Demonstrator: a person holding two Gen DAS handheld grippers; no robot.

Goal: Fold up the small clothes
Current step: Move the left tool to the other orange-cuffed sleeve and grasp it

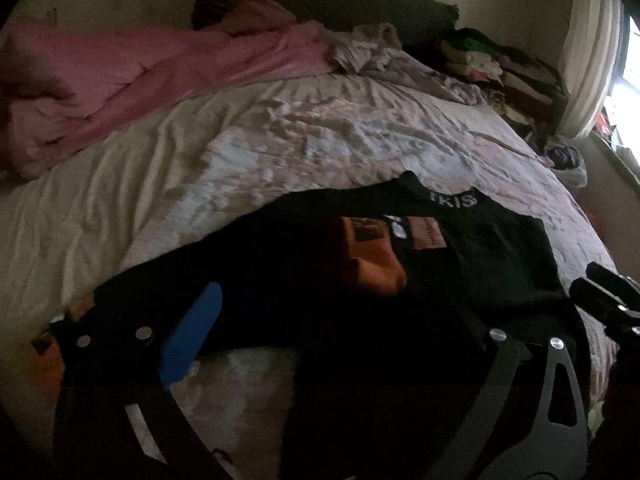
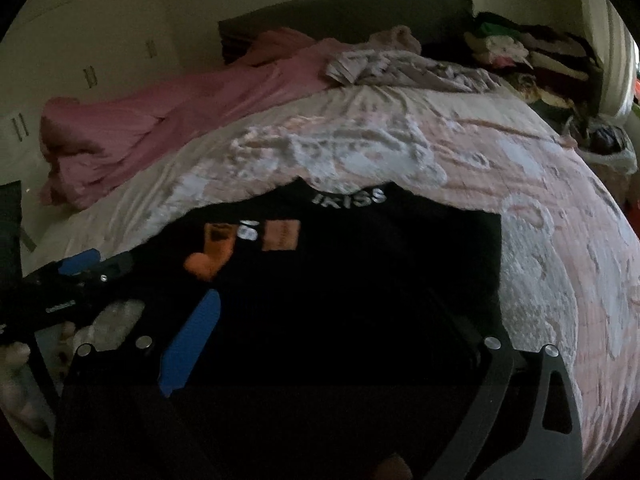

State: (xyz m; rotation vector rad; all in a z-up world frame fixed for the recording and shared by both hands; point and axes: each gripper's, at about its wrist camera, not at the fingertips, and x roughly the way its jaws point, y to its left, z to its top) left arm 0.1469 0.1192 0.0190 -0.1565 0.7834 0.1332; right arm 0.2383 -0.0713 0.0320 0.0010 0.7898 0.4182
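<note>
A small black shirt (image 1: 460, 256) with orange and pink patches and white letters at the collar lies spread on the bed; it also shows in the right wrist view (image 2: 360, 280). My left gripper (image 1: 340, 328) is open, its blue-padded finger (image 1: 192, 336) over the shirt's near left hem. My right gripper (image 2: 332, 332) is open above the shirt's near part, blue-padded finger (image 2: 192, 340) at left. The right gripper's black tips (image 1: 600, 292) show at the right edge of the left wrist view. The left gripper (image 2: 88, 264) shows at the left of the right wrist view.
The bed has a wrinkled pale floral cover (image 1: 280, 136). A pink blanket (image 1: 120, 80) lies heaped at the far left. A crumpled grey garment (image 1: 372, 52) and a stack of folded clothes (image 1: 500, 68) sit at the head. A window (image 1: 628, 80) is at right.
</note>
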